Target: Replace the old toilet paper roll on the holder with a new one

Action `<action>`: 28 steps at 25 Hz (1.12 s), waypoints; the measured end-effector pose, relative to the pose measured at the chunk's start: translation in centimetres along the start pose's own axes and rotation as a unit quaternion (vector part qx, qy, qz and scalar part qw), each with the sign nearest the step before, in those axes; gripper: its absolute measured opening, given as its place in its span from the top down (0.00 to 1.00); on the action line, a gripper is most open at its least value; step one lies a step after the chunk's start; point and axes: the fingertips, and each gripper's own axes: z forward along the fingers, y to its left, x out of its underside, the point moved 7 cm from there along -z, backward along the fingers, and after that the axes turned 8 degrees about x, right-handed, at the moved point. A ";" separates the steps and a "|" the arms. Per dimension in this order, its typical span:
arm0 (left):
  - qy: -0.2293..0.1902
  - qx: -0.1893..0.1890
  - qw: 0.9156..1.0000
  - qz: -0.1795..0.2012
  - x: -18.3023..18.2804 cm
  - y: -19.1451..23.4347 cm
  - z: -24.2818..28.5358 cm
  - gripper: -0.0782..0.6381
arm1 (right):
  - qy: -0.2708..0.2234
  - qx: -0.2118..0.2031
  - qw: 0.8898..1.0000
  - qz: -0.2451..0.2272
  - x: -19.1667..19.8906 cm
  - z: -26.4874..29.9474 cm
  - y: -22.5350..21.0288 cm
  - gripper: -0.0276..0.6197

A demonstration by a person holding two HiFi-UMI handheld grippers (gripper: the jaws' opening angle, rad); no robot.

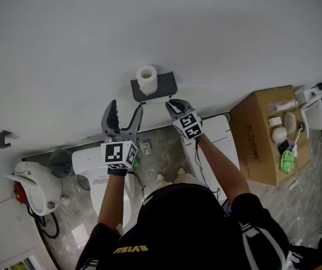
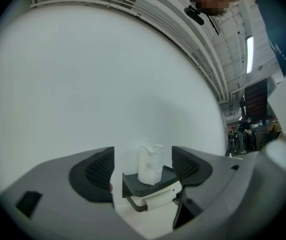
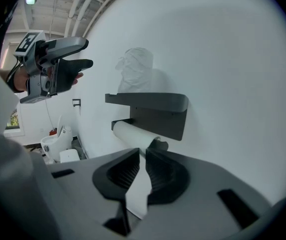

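Right gripper [image 3: 143, 154] has its jaws nearly together, pinching the loose paper tail [image 3: 138, 194] that hangs from the old toilet paper roll [image 3: 133, 133]. That roll sits on the bar under the dark wall-mounted holder [image 3: 152, 101], just ahead of the jaw tips. On the holder's flat top shelf a new toilet paper roll [image 3: 135, 66] stands upright, against the white wall [image 3: 232, 59].

Left gripper [image 2: 143, 164] is held to the left of the holder, level and clear of it, its jaws wide apart with nothing gripped; the new roll and the shelf are seen beyond them.

From the head view, both grippers are raised toward the holder, the right one close under its right end. Below are a white toilet [image 1: 93, 167] and, off to the right, an open cardboard box [image 1: 256, 139] with small items on top.
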 end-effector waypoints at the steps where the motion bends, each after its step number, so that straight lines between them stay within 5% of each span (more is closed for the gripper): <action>1: 0.000 -0.001 1.000 0.000 0.0 0.0 -0.1 0.37 | 0.000 0.000 1.000 0.000 0.0 0.0 -0.1 0.91; 28: 0.002 -0.003 1.000 0.001 0.1 -0.2 -0.2 0.37 | 0.005 0.027 1.000 0.007 0.6 -2.3 -2.6 0.91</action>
